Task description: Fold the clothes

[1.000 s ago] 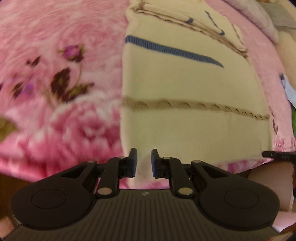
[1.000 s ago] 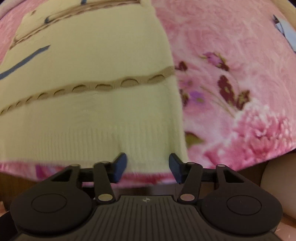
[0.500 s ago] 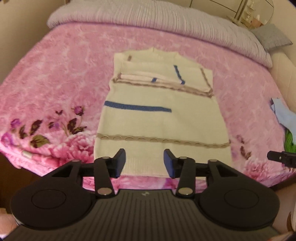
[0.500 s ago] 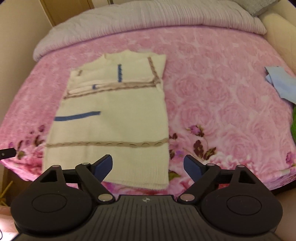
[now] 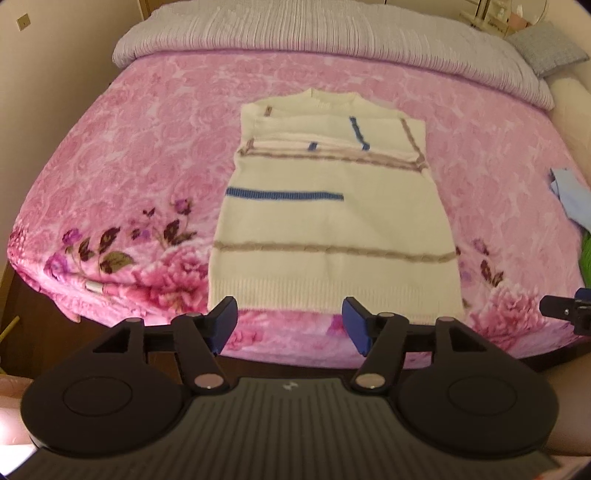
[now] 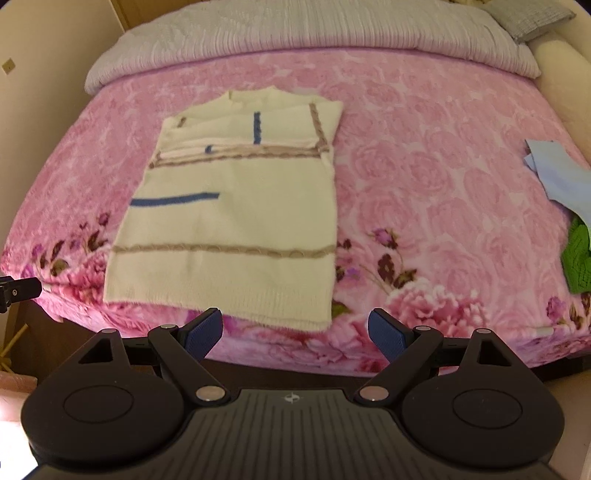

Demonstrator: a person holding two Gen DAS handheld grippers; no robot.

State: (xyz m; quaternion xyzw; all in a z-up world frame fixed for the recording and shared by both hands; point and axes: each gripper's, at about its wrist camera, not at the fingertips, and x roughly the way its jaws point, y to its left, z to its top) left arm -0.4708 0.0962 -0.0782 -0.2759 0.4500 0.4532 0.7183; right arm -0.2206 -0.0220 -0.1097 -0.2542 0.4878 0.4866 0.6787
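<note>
A cream knitted sweater (image 5: 332, 221) (image 6: 236, 221) with blue and beige stripes lies flat on the pink floral blanket (image 5: 129, 166) (image 6: 443, 184). Its sleeves are folded in across the chest, and its hem reaches the bed's near edge. My left gripper (image 5: 290, 326) is open, held back from the bed just short of the hem, with nothing between its fingers. Off the hem's right corner my right gripper (image 6: 295, 334) is open wide and also empty. The tip of the right gripper shows at the right edge of the left wrist view.
A grey ribbed cover (image 5: 332, 33) (image 6: 295, 33) lies across the head of the bed, with a grey cushion (image 5: 546, 48) at the far right. Light blue cloth (image 6: 557, 177) and a green knit piece (image 6: 576, 258) sit at the bed's right edge. A wall stands on the left.
Both grippers have pulled back from the sweater's hem, away from the bed, and opened wider. The sweater stays flat where it was.
</note>
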